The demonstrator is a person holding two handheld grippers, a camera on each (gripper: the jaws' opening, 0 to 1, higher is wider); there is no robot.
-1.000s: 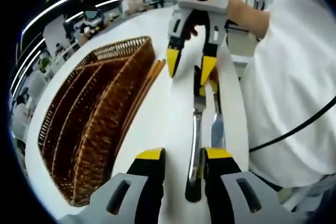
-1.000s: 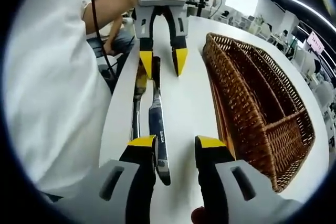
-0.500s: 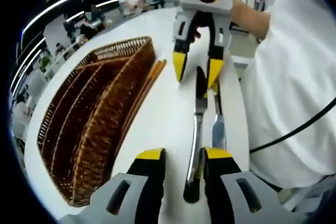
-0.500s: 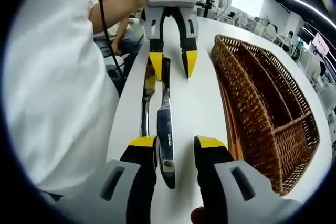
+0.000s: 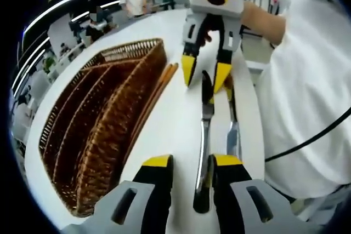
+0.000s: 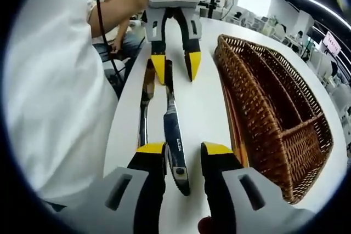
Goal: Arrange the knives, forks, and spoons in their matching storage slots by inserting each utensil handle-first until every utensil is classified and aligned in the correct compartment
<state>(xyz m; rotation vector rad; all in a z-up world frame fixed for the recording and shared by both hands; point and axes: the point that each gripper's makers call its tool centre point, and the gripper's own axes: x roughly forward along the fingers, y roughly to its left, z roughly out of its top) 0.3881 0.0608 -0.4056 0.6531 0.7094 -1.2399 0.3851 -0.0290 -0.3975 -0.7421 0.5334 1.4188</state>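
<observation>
1. On the white counter (image 5: 175, 119) two utensils lie side by side, lengthwise between the two grippers, which face each other from opposite ends.
2. In the left gripper view, the left gripper (image 5: 192, 164) sits low over the counter with its yellow-tipped jaws parted, and the end of a fork (image 5: 204, 152) lies in the gap between them. I cannot tell whether the jaws touch it.
3. Just beside the fork, on the side nearer the person's white shirt (image 5: 307, 97), lies a knife (image 5: 233, 135), roughly parallel to it.
4. At the far end of the same view the right gripper (image 5: 205, 74) points down at the utensils, jaws apart, straddling the dark far end of the fork.
5. In the right gripper view, the right gripper (image 6: 183, 150) has its jaws spread with the blade end of the knife (image 6: 174, 141) lying between them; contact is not clear here either.
6. The fork (image 6: 144, 110) lies just beside the knife, toward the person.
7. The left gripper (image 6: 175, 66) is seen opposite, jaws open over the dark handle ends.
8. A brown wicker tray (image 5: 93, 130) with long divided slots stands on the counter beside the utensils, apart from them; it is also in the right gripper view (image 6: 274, 113). A thin wooden strip (image 5: 159, 89) lies along its near wall.
</observation>
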